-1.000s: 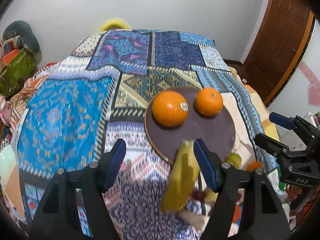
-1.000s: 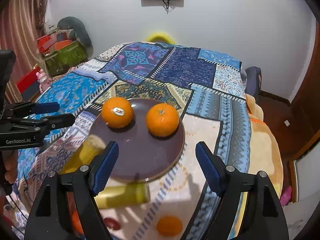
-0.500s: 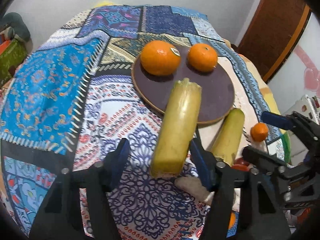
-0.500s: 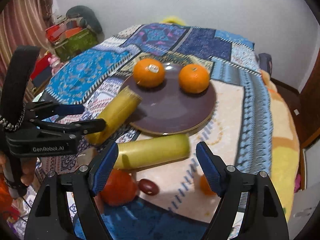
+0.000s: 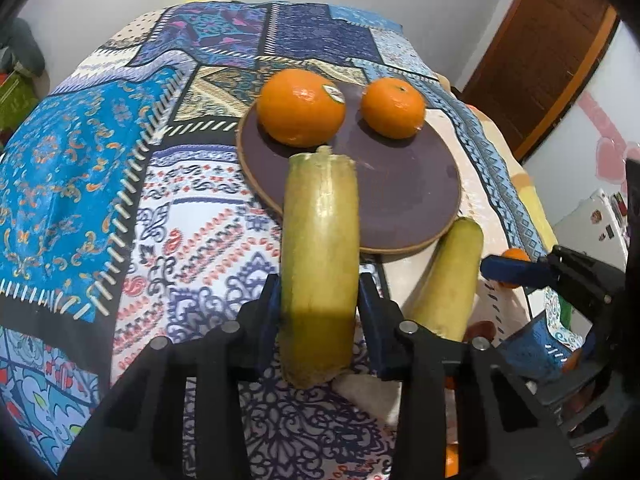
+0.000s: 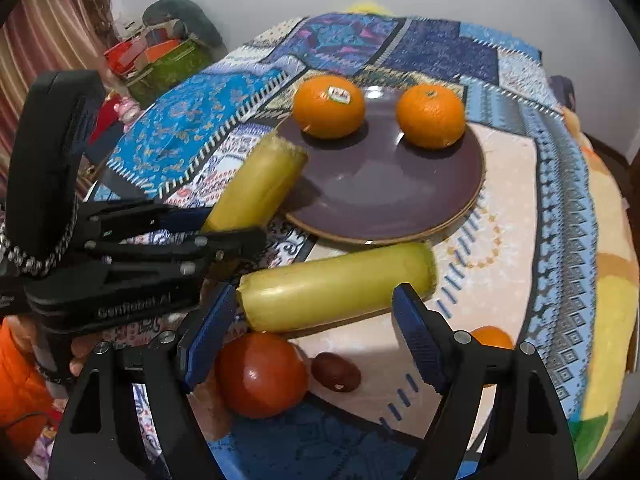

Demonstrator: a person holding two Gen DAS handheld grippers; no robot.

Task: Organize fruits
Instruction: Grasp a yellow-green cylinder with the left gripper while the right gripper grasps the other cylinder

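Observation:
A dark purple plate [image 5: 400, 192] [image 6: 380, 184] on the patterned cloth carries a stickered orange [image 5: 300, 108] [image 6: 328, 106] and a plain orange [image 5: 394, 108] [image 6: 430, 116]. My left gripper [image 5: 318, 292] [image 6: 228, 228] is closing, and its blue pads press both sides of a yellow-green stick [image 5: 320, 240] [image 6: 256, 184] whose far end reaches over the plate's near rim. A second yellow-green stick [image 5: 452, 276] [image 6: 340, 284] lies on the cloth just before the plate. My right gripper [image 6: 316, 308] [image 5: 520, 300] stands open over it, its pads clear of the stick.
Near the right gripper lie a red round fruit [image 6: 260, 376], a small dark red fruit [image 6: 336, 372] and a small orange [image 6: 490, 338]. A hand in an orange sleeve [image 6: 20, 376] holds the left gripper. The cloth drops off at the right edge; a wooden door [image 5: 540, 60] stands beyond.
Both grippers have come down closer to the cloth. The left jaws have narrowed from wide apart onto the yellow-green stick. The right jaws have kept their width.

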